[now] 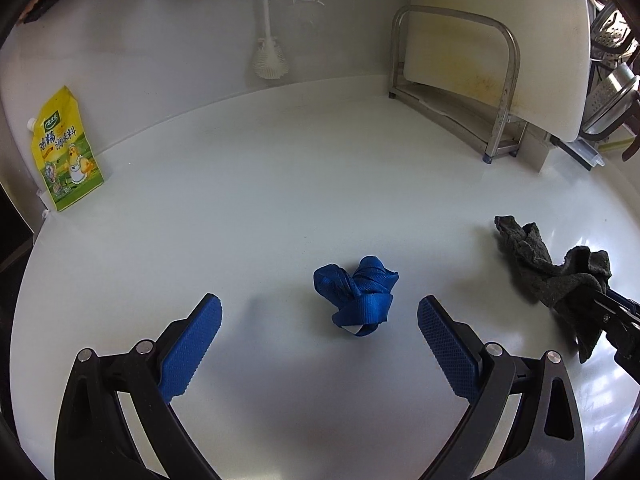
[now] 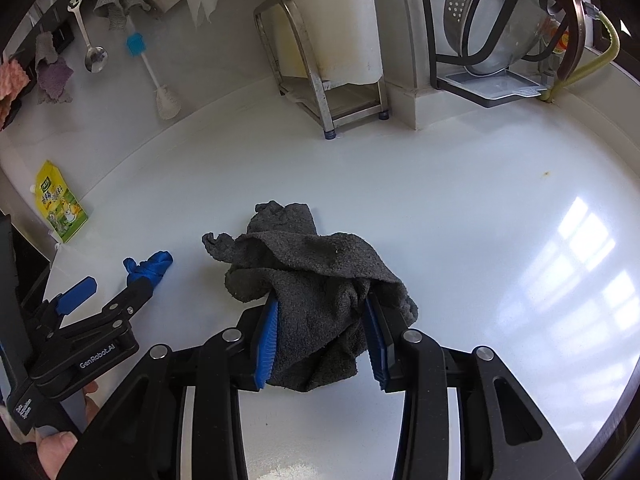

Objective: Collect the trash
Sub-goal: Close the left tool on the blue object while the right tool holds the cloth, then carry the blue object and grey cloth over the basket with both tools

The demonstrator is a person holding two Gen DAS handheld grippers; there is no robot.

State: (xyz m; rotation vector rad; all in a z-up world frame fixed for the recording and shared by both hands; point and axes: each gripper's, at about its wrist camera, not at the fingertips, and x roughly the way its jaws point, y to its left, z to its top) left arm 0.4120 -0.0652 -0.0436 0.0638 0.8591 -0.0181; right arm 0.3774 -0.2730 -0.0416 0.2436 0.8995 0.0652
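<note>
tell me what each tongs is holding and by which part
Right tongs clamp the dark grey rag by its bunched near end. Left tongs are open, holding nothing; the blue strap lies ahead.

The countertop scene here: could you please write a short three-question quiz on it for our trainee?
1. True or false: the right gripper is shut on the grey rag.
2. Which item lies between the left gripper's open fingers? A) yellow pouch B) blue strap C) bottle brush
3. Fill in: the yellow pouch leans against the ___.

Key: 1 true; 2 B, the blue strap; 3 wall.
</note>
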